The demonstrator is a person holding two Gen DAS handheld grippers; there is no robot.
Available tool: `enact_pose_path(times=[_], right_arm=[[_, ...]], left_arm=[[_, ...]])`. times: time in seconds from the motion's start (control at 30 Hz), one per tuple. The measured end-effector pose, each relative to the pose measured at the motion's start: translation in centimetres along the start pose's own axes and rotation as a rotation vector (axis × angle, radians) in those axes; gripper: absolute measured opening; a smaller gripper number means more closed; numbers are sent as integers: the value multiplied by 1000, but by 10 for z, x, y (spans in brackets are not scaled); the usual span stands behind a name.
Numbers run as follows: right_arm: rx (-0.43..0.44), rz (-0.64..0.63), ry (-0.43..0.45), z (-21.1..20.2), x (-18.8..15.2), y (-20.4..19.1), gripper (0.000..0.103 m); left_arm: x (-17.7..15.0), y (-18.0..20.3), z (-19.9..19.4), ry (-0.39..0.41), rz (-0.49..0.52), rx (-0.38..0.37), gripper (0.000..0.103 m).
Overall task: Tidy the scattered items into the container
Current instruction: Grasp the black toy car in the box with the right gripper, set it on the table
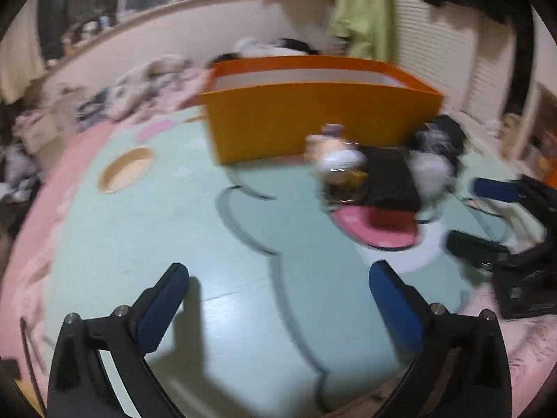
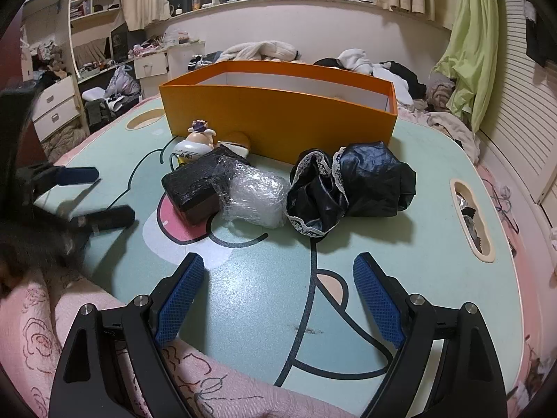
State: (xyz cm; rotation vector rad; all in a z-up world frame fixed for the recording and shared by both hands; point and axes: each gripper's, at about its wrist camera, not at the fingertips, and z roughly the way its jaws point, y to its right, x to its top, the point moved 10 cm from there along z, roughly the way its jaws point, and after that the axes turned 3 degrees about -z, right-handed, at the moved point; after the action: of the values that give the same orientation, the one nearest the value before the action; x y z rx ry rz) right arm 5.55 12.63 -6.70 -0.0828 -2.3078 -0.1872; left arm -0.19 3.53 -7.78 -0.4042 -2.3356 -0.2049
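My left gripper (image 1: 278,299) and right gripper (image 2: 278,292): both released, nothing between pads. Open orange cardboard box (image 2: 278,111) at table's far side. Only right view resolves crumpled black lace-trimmed fabric (image 2: 351,188) and bubble-wrap bundle (image 2: 254,195) just before box; left view blurred.

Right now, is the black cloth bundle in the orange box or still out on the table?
Out. The black cloth bundle lies on the table in front of the orange box, beside the bubble wrap.

We find no text that we can read. The white base of the toy figure (image 2: 190,149), at about ten o'clock from the bubble-wrapped bundle (image 2: 252,195), carries small dark marks, too small to make out.
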Motion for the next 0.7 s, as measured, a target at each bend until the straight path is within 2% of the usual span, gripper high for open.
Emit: enact_pose_path(times=[0.17,0.2,0.23,0.27,0.33,0.4,0.47,0.53,0.57,0.67,0.7], right_arm=[[-4,14,0,-2,-1,1,89],[1,20,7,-4,-1,1,86],[5,25,17,-5,2,5,74],[6,30,35,-9,4,6,68],[27,44,101,-21,14,9,44],[54,67,220,-44,42,12,40],[52,73,241,-51,73,16,40],[71,88,159,-40,106,21,40],[115,113,73,-25,122,22,40],[235,133,-112,13,152,18,40],[230,124,-164,29,161,18,40]], left_arm=[[7,-8,9,-7,-39,23,103],[6,-10,8,-2,-43,26,103],[5,-13,7,4,-50,31,103],[4,-14,6,7,-57,36,103],[4,-16,4,11,-71,45,103],[2,-15,2,14,-73,48,103],[2,-16,2,15,-73,50,103],[3,-17,1,18,-73,50,103],[3,-18,1,19,-73,50,103],[2,-17,0,21,-73,49,103],[2,-17,0,20,-73,50,103]])
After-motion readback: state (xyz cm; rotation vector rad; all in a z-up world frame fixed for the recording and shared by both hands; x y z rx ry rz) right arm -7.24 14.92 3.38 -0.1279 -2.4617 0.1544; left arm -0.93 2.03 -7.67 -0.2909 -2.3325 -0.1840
